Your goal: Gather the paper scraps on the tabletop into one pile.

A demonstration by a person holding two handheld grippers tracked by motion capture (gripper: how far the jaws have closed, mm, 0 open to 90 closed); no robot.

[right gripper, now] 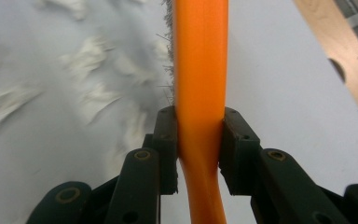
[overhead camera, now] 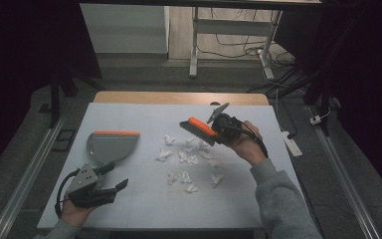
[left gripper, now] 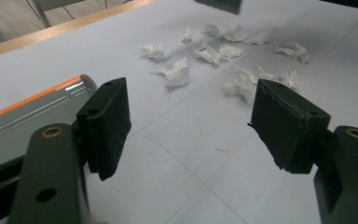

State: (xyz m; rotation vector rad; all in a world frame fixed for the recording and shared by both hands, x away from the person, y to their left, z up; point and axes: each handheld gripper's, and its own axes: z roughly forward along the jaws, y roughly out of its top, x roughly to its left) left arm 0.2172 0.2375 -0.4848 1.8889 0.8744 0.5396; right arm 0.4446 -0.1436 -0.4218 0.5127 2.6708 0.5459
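My right gripper [overhead camera: 214, 130] is shut on an orange-handled brush [overhead camera: 199, 129], held above the table over the far side of the paper scraps; the orange handle [right gripper: 200, 84] runs straight up between my jaws. Several crumpled white paper scraps [overhead camera: 186, 158] lie in the middle of the pale table [overhead camera: 144, 204], and they also show ahead of the left jaws as scraps [left gripper: 177, 73]. A grey dustpan with an orange edge [overhead camera: 110, 145] rests at the left. My left gripper [overhead camera: 115, 175] stands open and empty just in front of the dustpan [left gripper: 32, 116].
The table's wooden far edge [overhead camera: 179, 97] borders a floor with white desk legs [overhead camera: 194, 50] and cables. A white power strip [overhead camera: 292, 144] lies off the table's right side. Metal rails [overhead camera: 25, 174] run along both sides.
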